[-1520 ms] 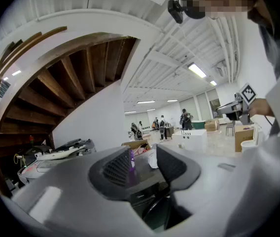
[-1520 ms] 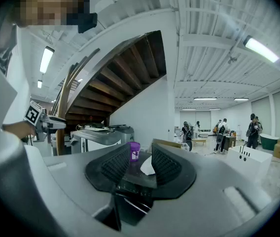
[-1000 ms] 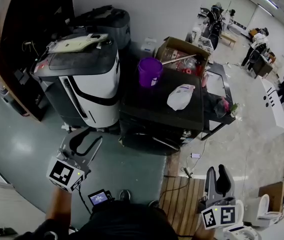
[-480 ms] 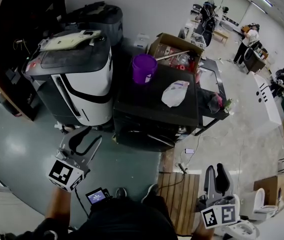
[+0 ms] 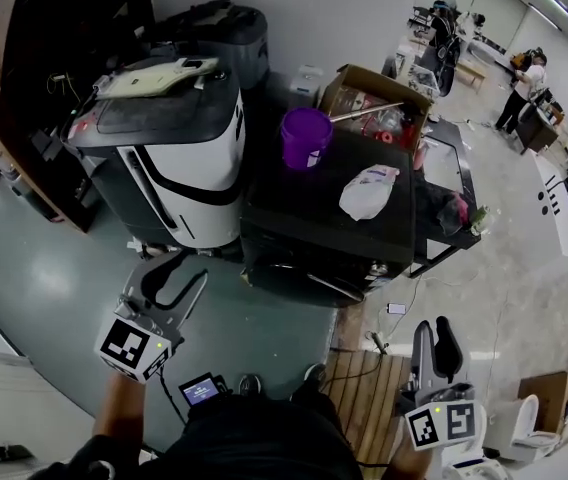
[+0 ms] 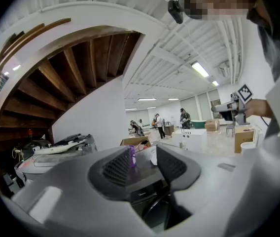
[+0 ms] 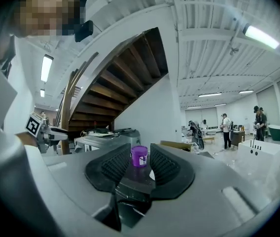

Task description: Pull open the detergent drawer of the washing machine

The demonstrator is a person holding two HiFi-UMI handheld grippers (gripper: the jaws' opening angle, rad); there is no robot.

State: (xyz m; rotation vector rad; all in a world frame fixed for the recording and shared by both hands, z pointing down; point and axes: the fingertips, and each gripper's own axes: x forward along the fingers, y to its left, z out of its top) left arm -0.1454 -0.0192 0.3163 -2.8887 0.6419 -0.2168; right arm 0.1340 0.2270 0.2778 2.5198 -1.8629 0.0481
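A black front-loading washing machine (image 5: pixel 309 258) stands in the middle of the head view, with a purple bucket (image 5: pixel 305 138) and a white bag (image 5: pixel 366 193) on its top. Its detergent drawer cannot be made out. My left gripper (image 5: pixel 174 273) hovers over the floor in front of the machine's left corner, open and empty. My right gripper (image 5: pixel 434 330) hangs at the lower right, further from the machine, open and empty. In the left gripper view the open gripper (image 6: pixel 145 159) frames the machine's front (image 6: pixel 147 189). In the right gripper view the open gripper (image 7: pixel 140 162) frames the bucket (image 7: pixel 139 156).
A white-and-black top-loading machine (image 5: pixel 179 158) stands left of the black one. Behind it are a cardboard box (image 5: pixel 374 103) and a dark staircase. A wooden pallet (image 5: pixel 364 398), cables and a small screen device (image 5: pixel 200 391) lie near my feet. People work at the far right.
The head view swung a little, so the machines sit slightly further right in it than half a second ago. The right gripper shifted slightly. The left gripper kept still. Both stay open.
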